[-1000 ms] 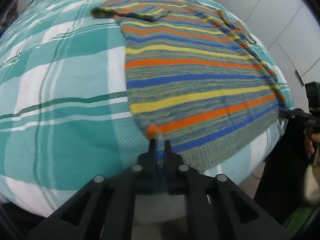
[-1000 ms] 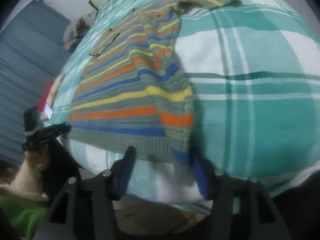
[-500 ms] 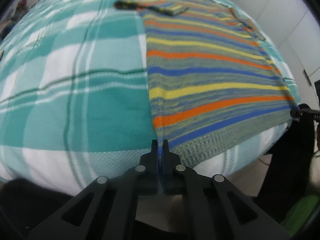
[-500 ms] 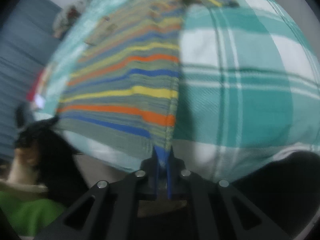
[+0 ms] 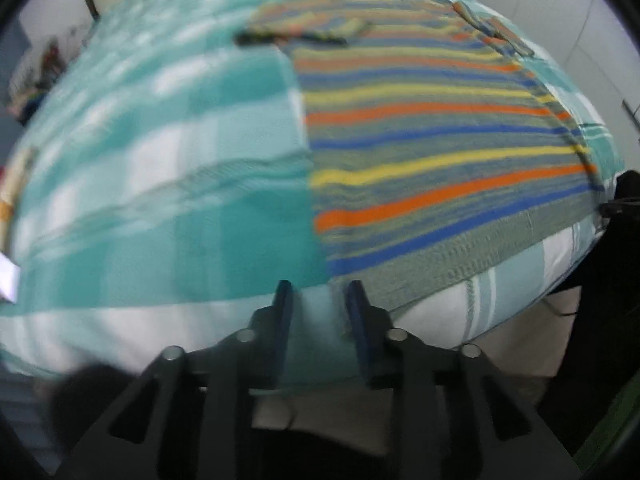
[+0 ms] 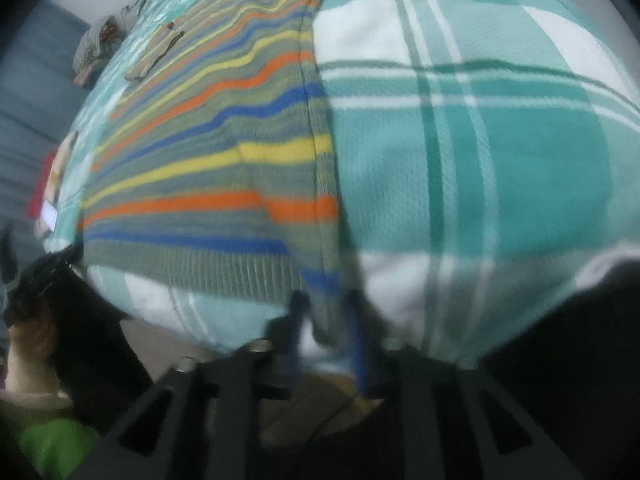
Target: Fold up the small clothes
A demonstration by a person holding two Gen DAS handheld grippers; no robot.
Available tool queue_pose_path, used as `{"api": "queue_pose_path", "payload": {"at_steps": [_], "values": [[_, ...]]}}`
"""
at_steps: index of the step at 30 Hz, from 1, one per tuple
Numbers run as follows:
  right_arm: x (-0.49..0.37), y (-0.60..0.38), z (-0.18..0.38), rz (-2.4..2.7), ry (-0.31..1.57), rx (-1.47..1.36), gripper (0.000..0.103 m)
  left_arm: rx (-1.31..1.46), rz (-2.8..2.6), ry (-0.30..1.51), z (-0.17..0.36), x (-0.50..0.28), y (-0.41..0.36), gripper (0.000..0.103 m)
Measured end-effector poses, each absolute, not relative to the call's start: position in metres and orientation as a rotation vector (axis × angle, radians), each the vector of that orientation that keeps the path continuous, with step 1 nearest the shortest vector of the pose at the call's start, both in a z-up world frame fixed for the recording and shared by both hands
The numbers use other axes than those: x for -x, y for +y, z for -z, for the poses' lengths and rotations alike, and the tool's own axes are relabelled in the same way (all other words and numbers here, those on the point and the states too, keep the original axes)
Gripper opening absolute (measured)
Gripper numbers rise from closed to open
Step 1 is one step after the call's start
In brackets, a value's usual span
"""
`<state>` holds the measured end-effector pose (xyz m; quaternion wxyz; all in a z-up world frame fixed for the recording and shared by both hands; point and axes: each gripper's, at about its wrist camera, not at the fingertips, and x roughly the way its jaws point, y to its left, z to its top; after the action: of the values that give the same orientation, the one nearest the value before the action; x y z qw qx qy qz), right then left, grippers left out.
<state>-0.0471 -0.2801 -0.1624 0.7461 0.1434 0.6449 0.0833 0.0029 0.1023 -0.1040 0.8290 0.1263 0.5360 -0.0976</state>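
Note:
A small striped knit sweater (image 5: 432,152) in grey, orange, yellow and blue lies flat on a teal and white plaid bedspread (image 5: 168,184). Its ribbed hem runs along the near edge of the bed. My left gripper (image 5: 318,292) is open just below the sweater's near left hem corner and holds nothing. In the right wrist view the sweater (image 6: 216,168) fills the left half. My right gripper (image 6: 322,308) is open with the near right hem corner hanging loosely between its fingers.
The bedspread (image 6: 480,160) drops off at the near bed edge. A folded sleeve (image 5: 296,32) lies at the sweater's far end. Clutter (image 6: 96,48) sits at the far left of the bed. The other hand and gripper (image 6: 36,280) show at left.
Both grippers have gone from shut on the hem corners to open. The sweater now lies flatter, with its hem pulled toward the near bed edge.

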Motion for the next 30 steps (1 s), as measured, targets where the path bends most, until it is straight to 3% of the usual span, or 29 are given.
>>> {"api": "queue_pose_path", "payload": {"at_steps": [1, 3, 5, 6, 7, 10, 13, 16, 19, 21, 23, 24, 26, 30], "values": [[0.052, -0.284, 0.156, -0.175, 1.395, -0.300, 0.059, -0.290, 0.198, 1.098, 0.086, -0.005, 0.104, 0.032], [0.059, -0.289, 0.141, -0.132, 1.341, -0.243, 0.063, -0.314, 0.189, 0.973, 0.039, -0.017, 0.105, 0.047], [0.062, -0.295, 0.122, -0.071, 1.254, -0.178, 0.063, -0.301, 0.235, 0.849, -0.002, -0.041, 0.093, 0.081], [0.062, -0.298, 0.114, -0.057, 1.211, -0.174, 0.064, -0.290, 0.274, 0.807, -0.014, -0.055, 0.084, 0.087], [0.061, -0.301, 0.108, -0.047, 1.169, -0.180, 0.064, -0.285, 0.323, 0.777, -0.020, -0.073, 0.072, 0.091], [0.055, -0.307, 0.100, -0.019, 1.067, -0.238, 0.064, -0.369, 0.452, 0.779, 0.006, -0.135, 0.023, 0.090], [0.051, -0.307, 0.101, -0.034, 1.014, -0.320, 0.064, -0.511, 0.479, 0.887, 0.071, -0.191, -0.019, 0.079], [0.052, -0.299, 0.104, -0.043, 0.982, -0.329, 0.064, -0.588, 0.444, 0.978, 0.126, -0.232, -0.030, 0.079], [0.058, -0.295, 0.109, -0.054, 0.973, -0.335, 0.064, -0.524, 0.448, 1.034, 0.143, -0.249, -0.019, 0.079], [0.061, -0.296, 0.115, -0.061, 0.983, -0.340, 0.064, -0.401, 0.463, 1.058, 0.141, -0.259, -0.005, 0.062], [0.063, -0.299, 0.119, -0.063, 0.988, -0.354, 0.064, -0.335, 0.456, 1.075, 0.140, -0.263, 0.005, 0.025], [0.064, -0.300, 0.119, -0.062, 0.985, -0.364, 0.064, -0.307, 0.446, 1.077, 0.139, -0.266, 0.009, 0.012], [0.063, -0.304, 0.118, -0.055, 0.971, -0.381, 0.064, -0.181, 0.456, 1.095, 0.129, -0.273, 0.027, 0.005], [0.063, -0.304, 0.112, -0.050, 0.946, -0.365, 0.064, 0.054, 0.359, 0.966, 0.081, -0.270, 0.086, 0.003]]}}
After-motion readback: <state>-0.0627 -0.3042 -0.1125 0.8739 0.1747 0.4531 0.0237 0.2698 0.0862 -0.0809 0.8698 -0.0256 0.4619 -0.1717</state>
